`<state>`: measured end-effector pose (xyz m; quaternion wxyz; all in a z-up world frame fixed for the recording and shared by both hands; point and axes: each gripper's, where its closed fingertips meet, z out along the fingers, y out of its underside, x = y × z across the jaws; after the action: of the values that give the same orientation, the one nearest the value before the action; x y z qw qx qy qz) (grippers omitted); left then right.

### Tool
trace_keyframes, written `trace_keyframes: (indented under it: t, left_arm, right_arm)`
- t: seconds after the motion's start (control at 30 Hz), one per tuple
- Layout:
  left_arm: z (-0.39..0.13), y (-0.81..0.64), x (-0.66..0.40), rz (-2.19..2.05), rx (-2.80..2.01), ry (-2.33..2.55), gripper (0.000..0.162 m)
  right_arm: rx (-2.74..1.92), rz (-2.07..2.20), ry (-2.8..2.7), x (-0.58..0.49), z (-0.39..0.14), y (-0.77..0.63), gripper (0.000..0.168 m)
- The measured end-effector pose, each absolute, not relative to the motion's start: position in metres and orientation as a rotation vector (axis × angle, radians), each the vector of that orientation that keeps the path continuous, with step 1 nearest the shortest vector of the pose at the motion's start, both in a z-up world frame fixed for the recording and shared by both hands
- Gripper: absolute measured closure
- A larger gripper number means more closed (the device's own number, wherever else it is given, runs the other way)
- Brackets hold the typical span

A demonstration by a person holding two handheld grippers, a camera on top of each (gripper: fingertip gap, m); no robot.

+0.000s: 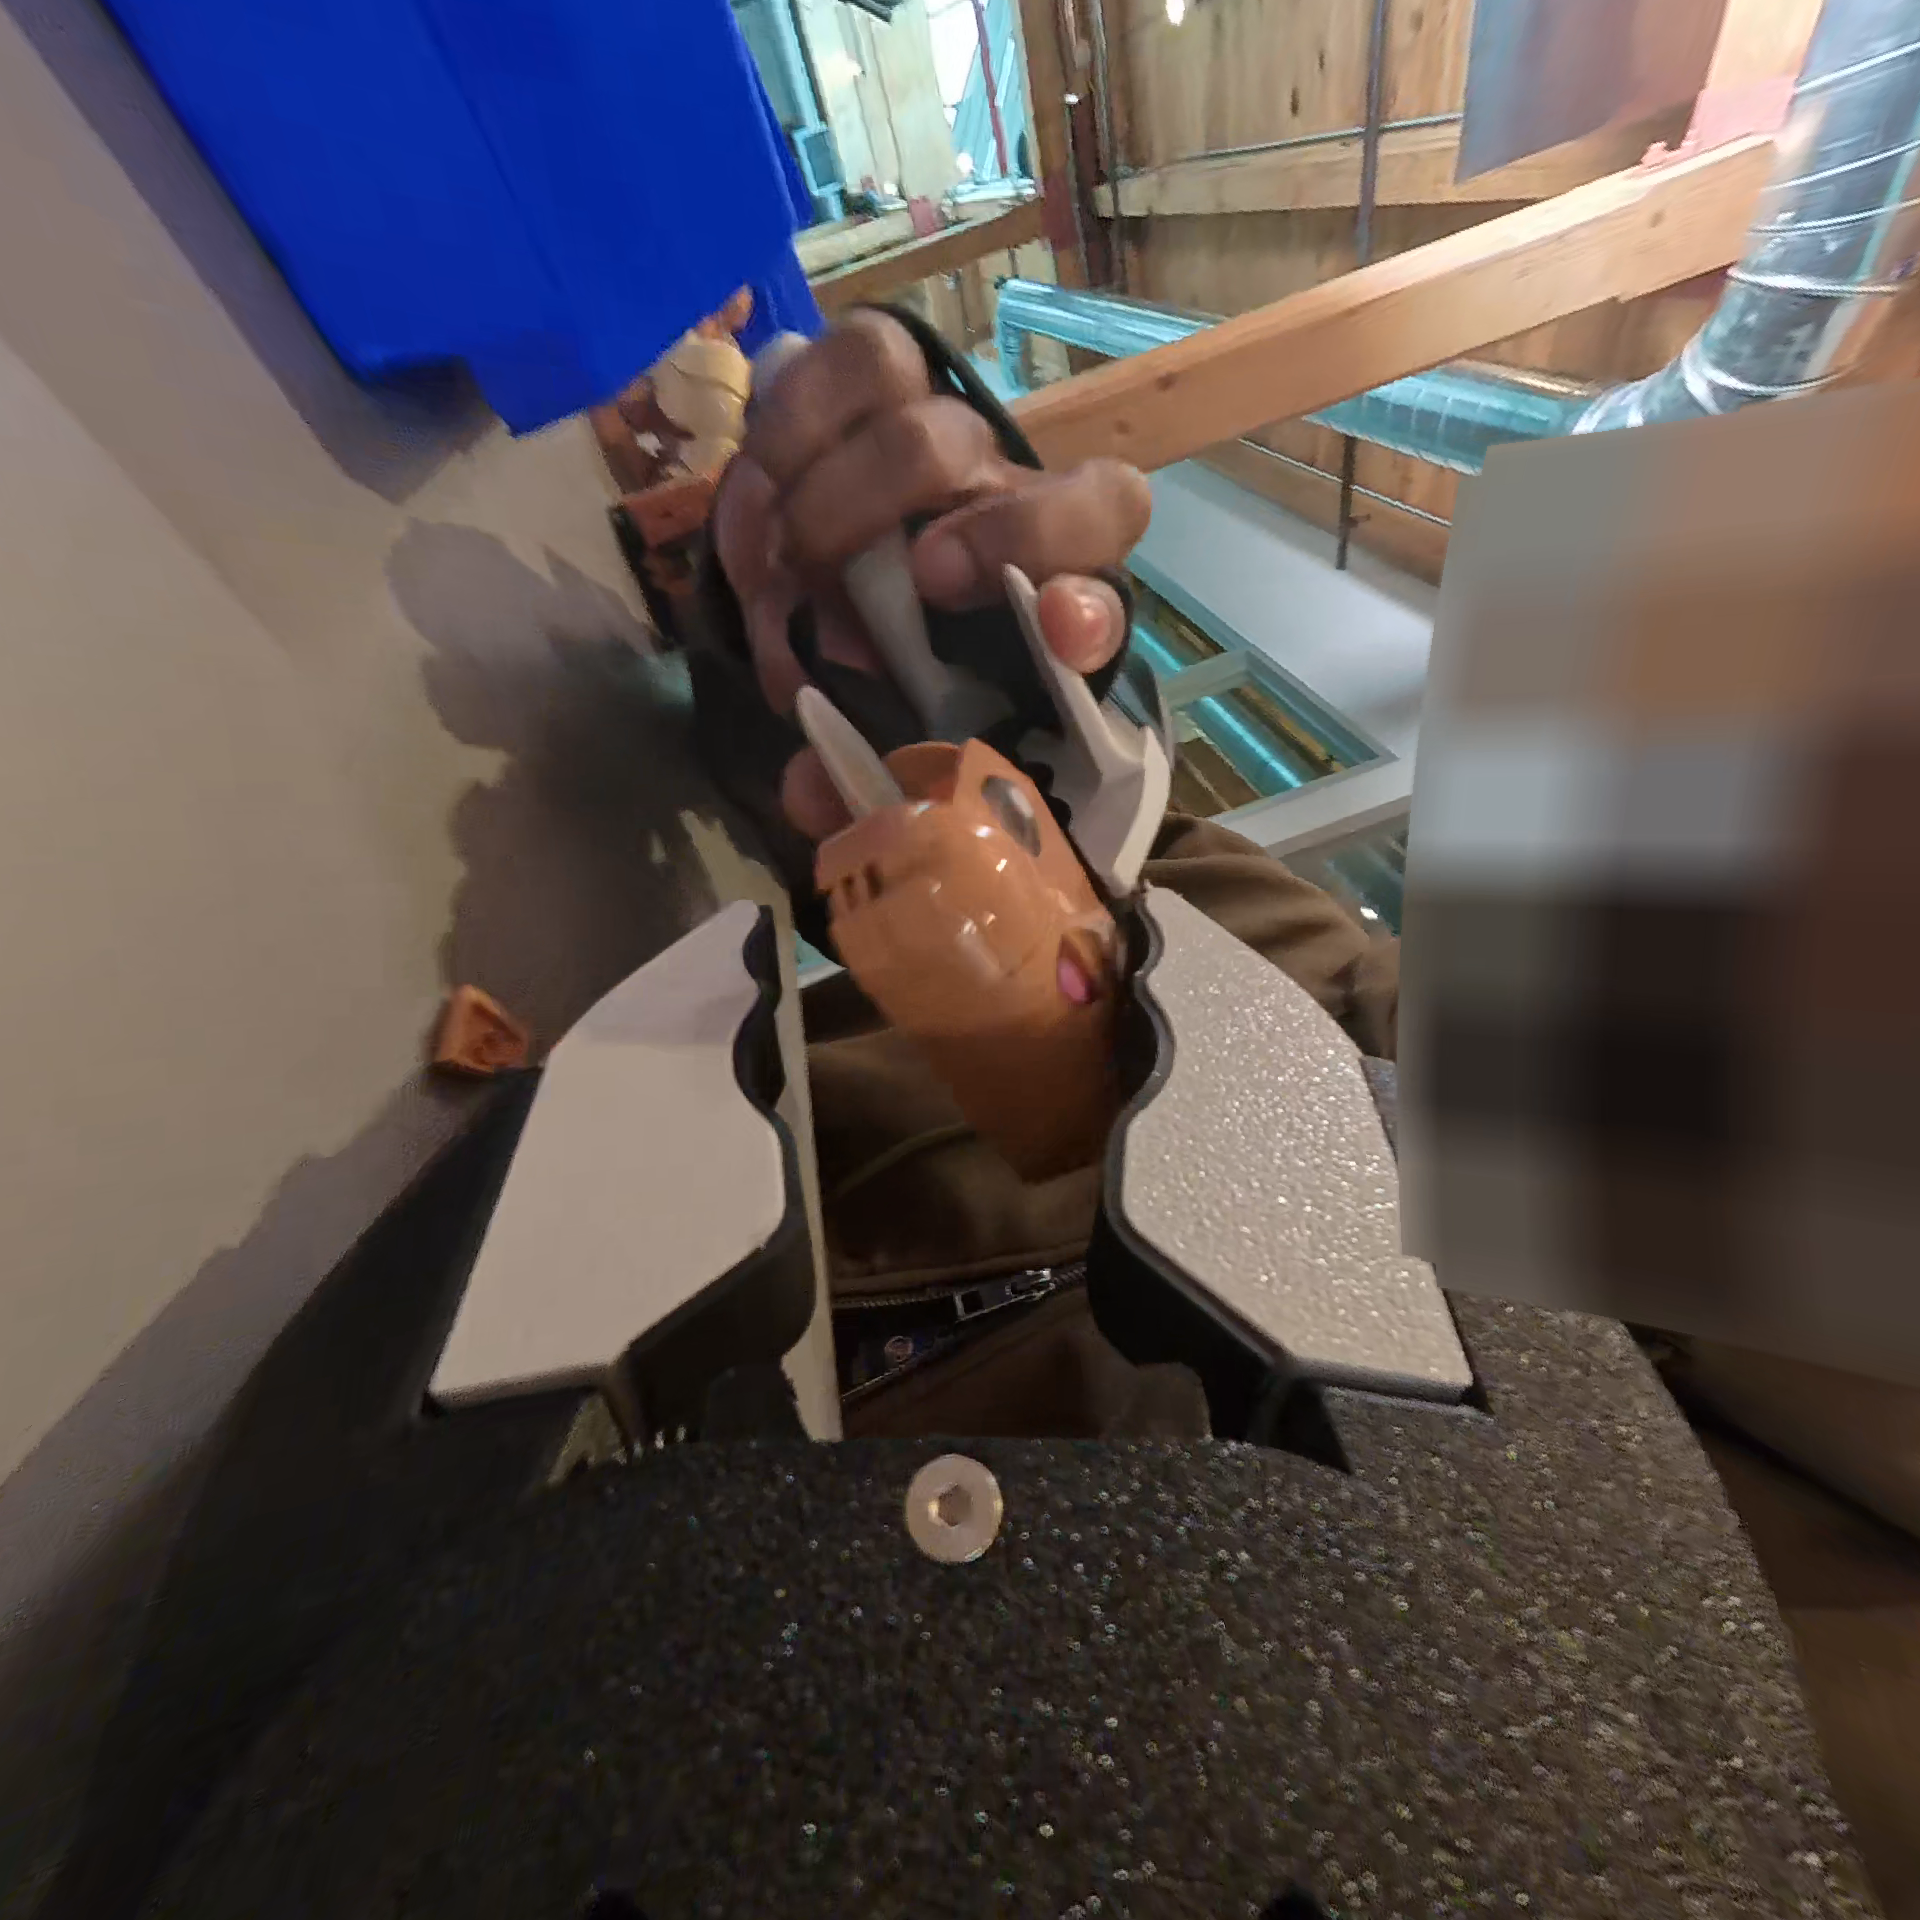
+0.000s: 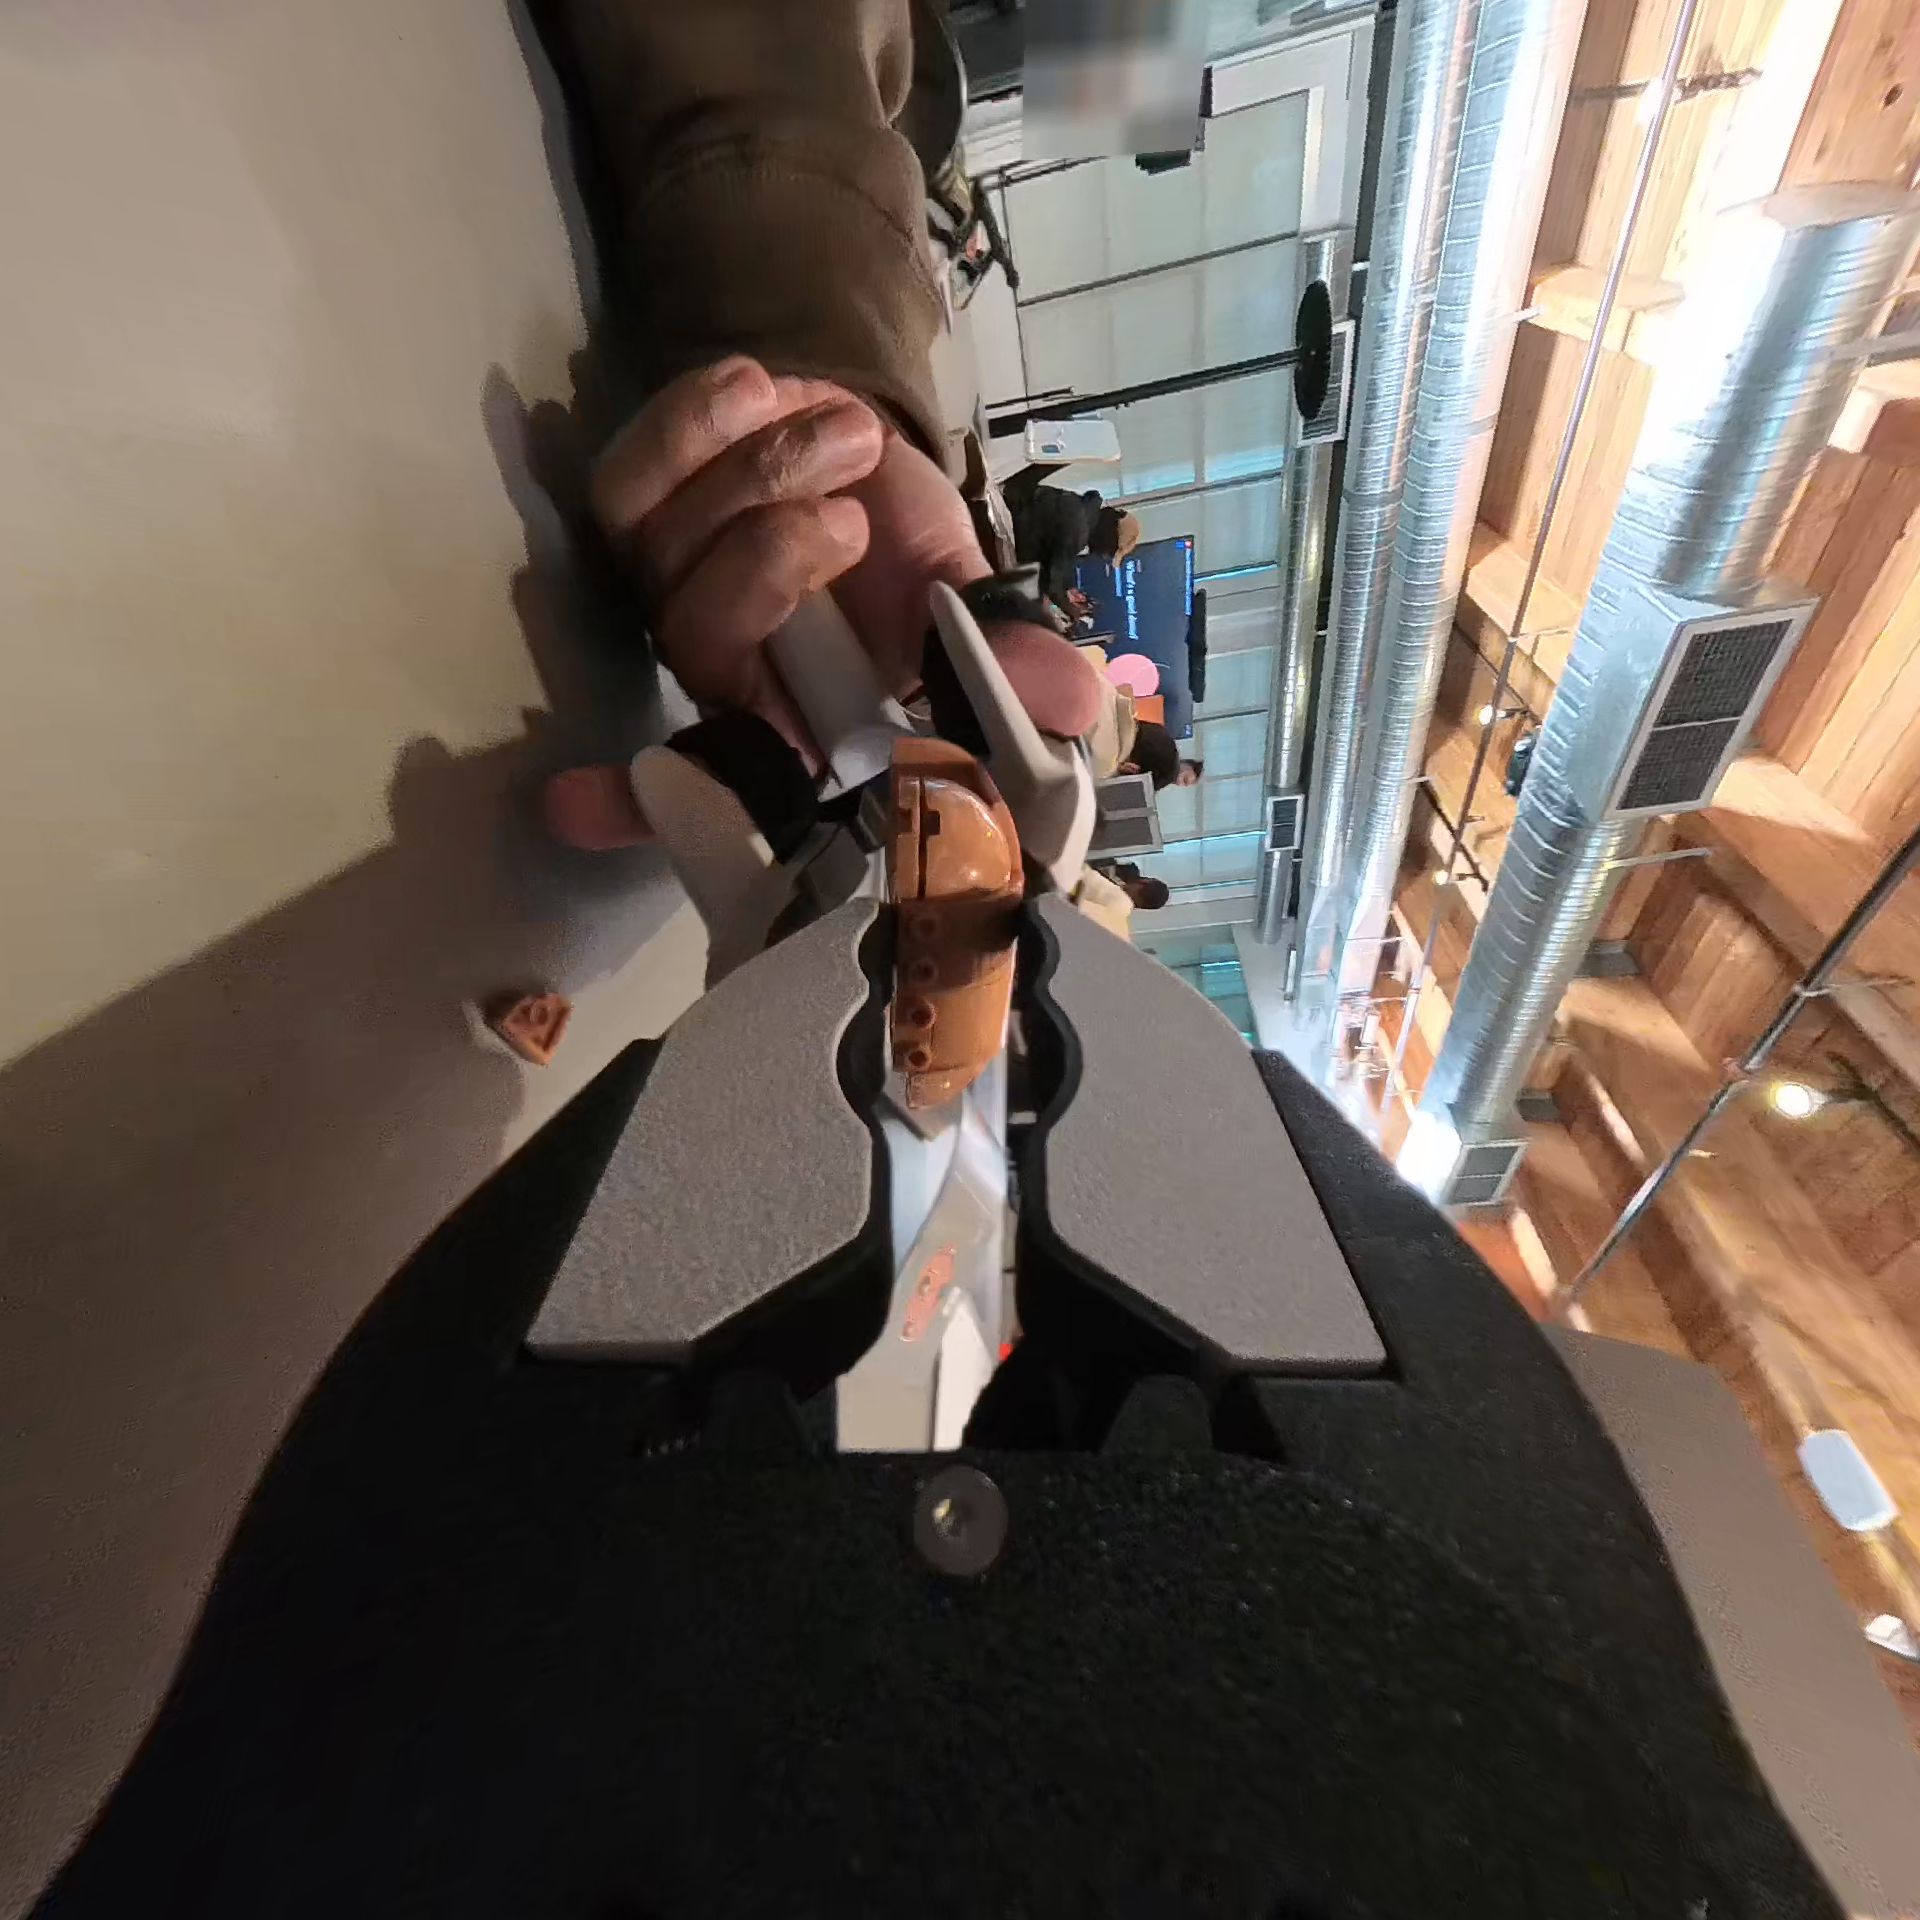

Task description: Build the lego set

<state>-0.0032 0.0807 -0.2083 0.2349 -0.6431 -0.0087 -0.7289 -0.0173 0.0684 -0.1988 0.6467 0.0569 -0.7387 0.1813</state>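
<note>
Two claws of mine meet on one orange-brown lego build [image 1: 971, 966], and I place everything else from that build. In my left wrist view, my left claw [image 1: 951, 1023] stands fairly wide, its grey fingers [image 1: 644, 1153] set well apart; the build sits in the gap near the tips, its lower end against the inner edge of one finger, clear of the other. Whether that counts as a grip I cannot tell. Just beyond the build, my right claw comes in from the far side with its grey prongs about the build's far end, and the hand [image 1: 883, 499] that holds it is wrapped around its handle.

In my right wrist view, my right claw [image 2: 956, 935] is nearly closed, and its fingers [image 2: 769, 1132] pinch the studded edge of the build [image 2: 951, 914] at the tips. Past the build is the other hand [image 2: 790, 540] on my left claw, with a brown sleeve [image 2: 758, 208] behind it.

Off to one side of the build, well apart from it, a small orange wedge piece [image 2: 532, 1023] lies alone on the pale table [image 2: 208, 520]. Above the build in the left view, a blue bin [image 1: 468, 177] stands on that table.
</note>
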Motion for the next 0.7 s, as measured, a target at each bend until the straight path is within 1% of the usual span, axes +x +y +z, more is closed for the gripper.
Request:
trace_keyframes:
  t: [0.07, 0.17, 0.3, 0.33, 0.43, 0.53, 0.6, 0.63, 0.7]
  left_arm:
    - [-0.2, 0.083, -0.002, -2.056, -1.668, -0.077, 0.116]
    - [-0.192, 0.095, -0.01, -2.101, -1.495, -0.234, 0.122]
    - [-0.181, 0.111, -0.033, -2.0, -1.266, -0.418, 0.133]
    - [-0.179, 0.115, -0.043, -1.964, -1.197, -0.478, 0.134]
    - [-0.177, 0.118, -0.067, -1.888, -1.019, -0.622, 0.135]
    - [-0.173, 0.116, -0.071, -1.828, -0.919, -0.657, 0.136]
    - [-0.167, 0.115, -0.071, -1.805, -0.844, -0.666, 0.135]
    - [-0.166, 0.116, -0.07, -1.793, -0.828, -0.676, 0.135]
    - [-0.165, 0.117, -0.071, -1.761, -0.803, -0.691, 0.135]
  right_arm:
    - [0.079, 0.466, -1.694, -0.019, -0.2, 0.071, 0.146]
    - [-0.084, 0.581, -1.693, -0.023, -0.197, 0.08, 0.145]
    - [-0.414, 0.759, -1.679, -0.029, -0.19, 0.095, 0.135]
    - [-0.51, 0.832, -1.663, -0.028, -0.186, 0.096, 0.131]
    - [-0.851, 1.035, -1.559, -0.027, -0.176, 0.099, 0.126]
    - [-1.254, 1.212, -1.375, -0.032, -0.174, 0.107, 0.128]
    - [-1.515, 1.391, -1.261, -0.038, -0.18, 0.103, 0.132]
    - [-1.593, 1.513, -1.202, -0.041, -0.179, 0.098, 0.131]
    - [-1.683, 1.689, -1.061, -0.045, -0.176, 0.095, 0.136]
